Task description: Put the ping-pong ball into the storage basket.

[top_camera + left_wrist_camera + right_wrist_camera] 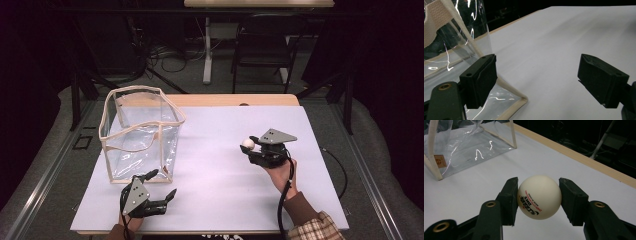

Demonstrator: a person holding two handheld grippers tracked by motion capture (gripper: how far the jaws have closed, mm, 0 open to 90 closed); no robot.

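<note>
Dark room, chair [263, 45] and loose cables on floor beyond far edge. White tabletop [225, 150] with wooden rim. Clear plastic bag [141, 132] with cream trim standing upright at 10 o'clock on tabletop, mouth open upward. Left tool [161, 186] at 7 o'clock, resting low just beside bag's near corner, jaws spread wide, nothing between them. Right tool [248, 147] at 3 o'clock, well apart from bag, raised off surface, clamped on white ping-pong ball [539, 197]; both pads pressed against ball's sides, red and black print facing camera in right gripper view. Plaid sleeve [312, 227] at 5 o'clock.
</note>
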